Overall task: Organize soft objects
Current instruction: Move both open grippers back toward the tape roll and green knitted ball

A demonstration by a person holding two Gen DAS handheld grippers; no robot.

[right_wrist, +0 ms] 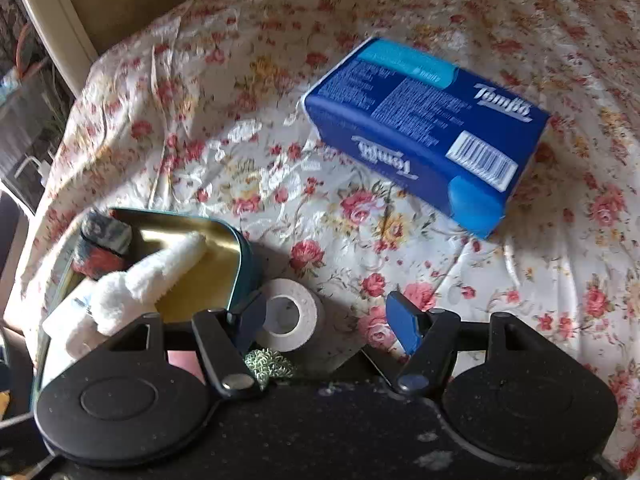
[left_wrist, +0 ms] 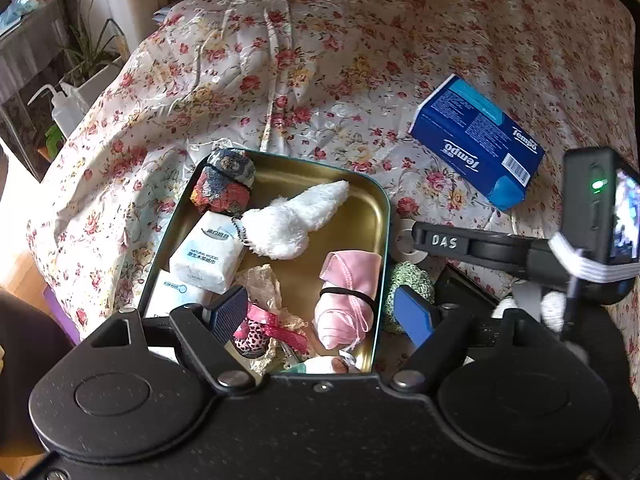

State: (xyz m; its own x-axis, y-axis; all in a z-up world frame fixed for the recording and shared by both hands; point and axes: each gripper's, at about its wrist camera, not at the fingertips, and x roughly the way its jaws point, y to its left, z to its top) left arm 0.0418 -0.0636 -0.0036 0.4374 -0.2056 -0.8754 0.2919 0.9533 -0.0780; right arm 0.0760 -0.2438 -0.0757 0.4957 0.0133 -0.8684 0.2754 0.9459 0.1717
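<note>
A: Blue pads on the right gripper (right_wrist: 328, 320) stand apart, moderately wide, nothing clamped. White tape roll (right_wrist: 289, 314) sits between them on the floral cloth (right_wrist: 248, 168), hole facing up and toward the camera. Left pad is just beside the roll; contact can't be confirmed.

B: Left gripper (left_wrist: 324, 314)?

A: Also spread wide and empty, hovering over the tin (left_wrist: 382, 216). One pad is inside the rim, the other outside, near the green knit piece (left_wrist: 412, 280).

B: How does the roll handle?

A: My read: light, slightly squashy wall, textured wrap so not slippery. Pinch across the outer wall, or put one pad in the core.

B: Next target after that?

A: Probably the blue tissue pack (right_wrist: 428, 128), well apart from the tin, farther out on the cloth. It lies flat, long axis running diagonally from upper left to lower right in the right wrist view, barcode end nearer the lower right.

B: Grip?

A: Soft, light, with glossy film that may slide. Take it across the short width near the middle. The jaws look too narrow for that now.

B: Tin contents?

A: White plush (left_wrist: 296, 220), pink pouch (left_wrist: 348, 300) and small white tissue pack (left_wrist: 206, 254) are already inside.
</note>
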